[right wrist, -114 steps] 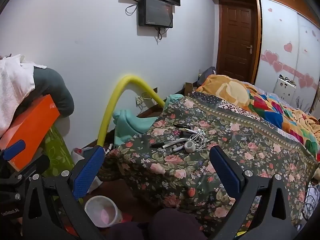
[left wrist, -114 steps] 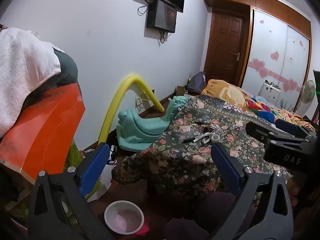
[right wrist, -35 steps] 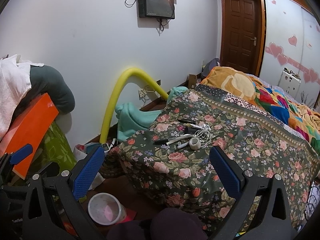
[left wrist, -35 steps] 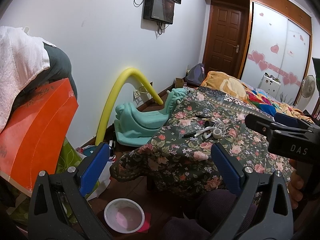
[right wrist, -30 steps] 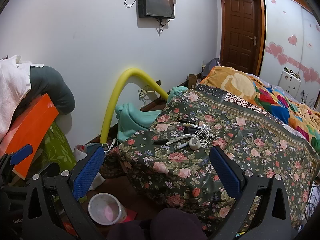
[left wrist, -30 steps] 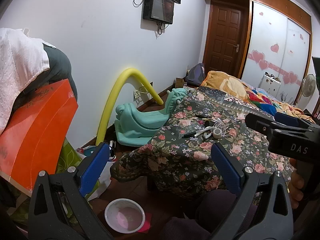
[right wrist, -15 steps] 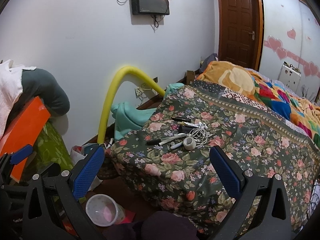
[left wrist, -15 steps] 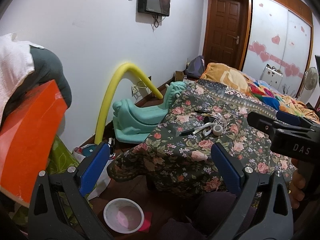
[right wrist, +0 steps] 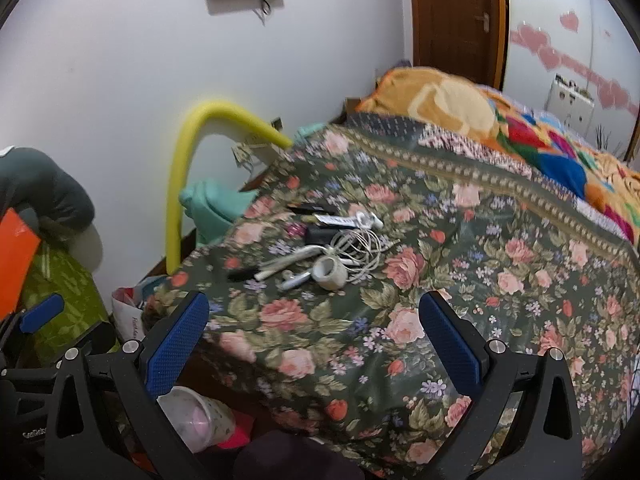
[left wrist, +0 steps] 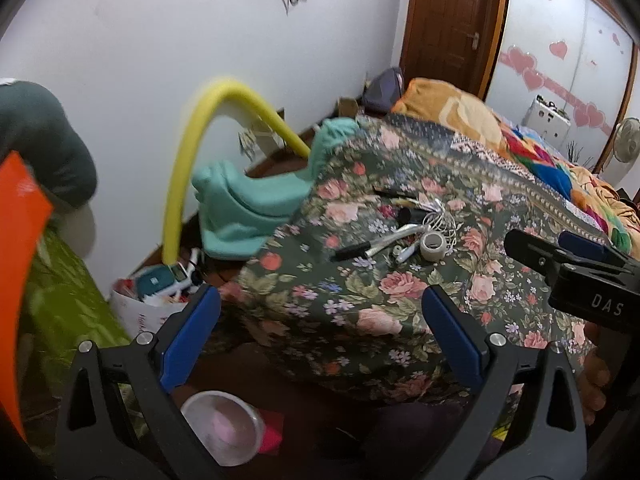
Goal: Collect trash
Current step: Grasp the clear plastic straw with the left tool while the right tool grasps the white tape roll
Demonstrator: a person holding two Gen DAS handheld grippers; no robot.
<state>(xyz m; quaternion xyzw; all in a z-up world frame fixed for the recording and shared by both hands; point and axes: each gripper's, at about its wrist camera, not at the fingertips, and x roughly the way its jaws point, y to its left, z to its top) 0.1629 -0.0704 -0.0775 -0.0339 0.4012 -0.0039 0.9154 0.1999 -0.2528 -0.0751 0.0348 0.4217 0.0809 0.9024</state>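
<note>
A heap of small items lies on the floral bedcover: a roll of tape, tangled white cables, a black marker and white pens. In the left wrist view the same tape roll and marker lie ahead. My left gripper is open and empty above the floor at the bed's corner. My right gripper is open and empty over the bedcover, just short of the heap. A white plastic cup lies on the floor by a pink scrap.
A yellow foam tube arches against the wall beside a teal plastic seat. A white bag of clutter stands on the floor. An orange box and green bag crowd the left. The right gripper's body juts in at right.
Both grippers have moved forward and tilted down toward the bed's corner. The heap on the bedcover now looks larger and nearer. Both stay open.
</note>
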